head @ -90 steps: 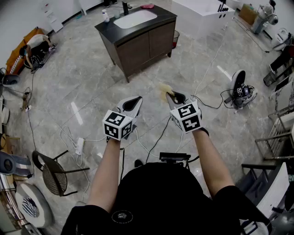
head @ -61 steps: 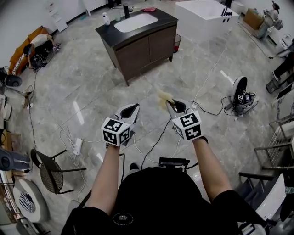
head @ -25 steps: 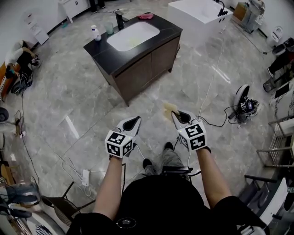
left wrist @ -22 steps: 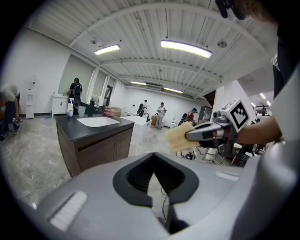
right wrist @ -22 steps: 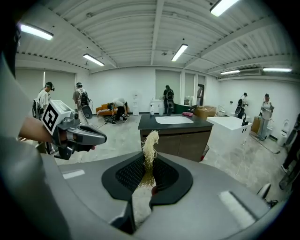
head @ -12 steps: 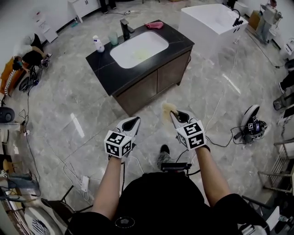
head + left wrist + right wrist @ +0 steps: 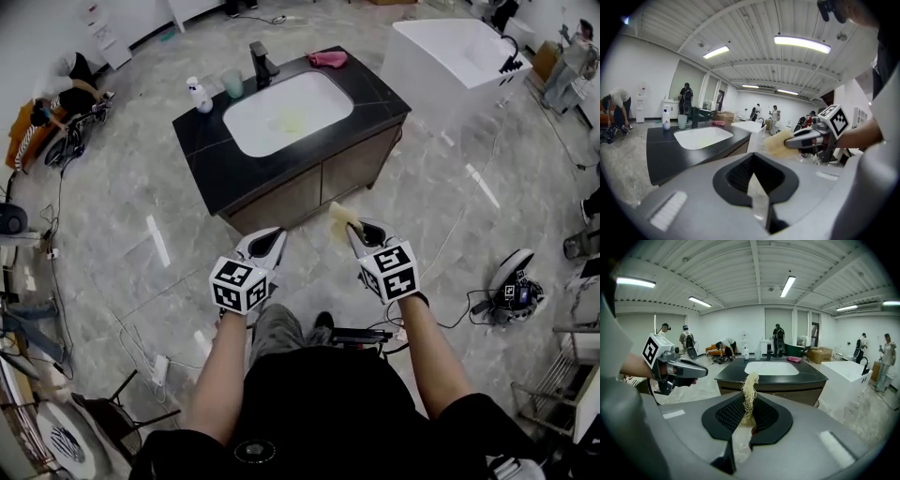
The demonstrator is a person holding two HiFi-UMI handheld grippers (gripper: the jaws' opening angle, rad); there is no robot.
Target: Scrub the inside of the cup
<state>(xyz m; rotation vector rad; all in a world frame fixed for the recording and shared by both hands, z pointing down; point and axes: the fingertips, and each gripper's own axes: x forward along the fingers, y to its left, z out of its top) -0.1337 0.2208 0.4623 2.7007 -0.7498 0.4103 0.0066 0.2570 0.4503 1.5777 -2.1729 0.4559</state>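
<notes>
Dark-topped desk (image 7: 202, 159) with a white sink (image 7: 286, 112) ahead, both claws well short of it. Left claw (image 7: 274, 234) clenched, nothing in it. Right claw (image 7: 350, 225) clenched on a yellowish fibre scrubber (image 7: 339, 214). Task cup (image 7: 232, 83), pale green, upright at the desk's back left, between soap bottle (image 7: 196, 94) and tap (image 7: 261, 64). Best plan, I'd say: open the left claw, steady the cup by its wall, feed the scrubber straight in. Cup's inside is too small to read, and how deep the fibres are gripped is unclear.

I see a bright, evenly lit room: ceiling tube lights (image 7: 801, 44) throw pale glare streaks on the polished floor (image 7: 157, 240), and shadows are soft. Both gripper views bulge strongly and go black at their round edges.
</notes>
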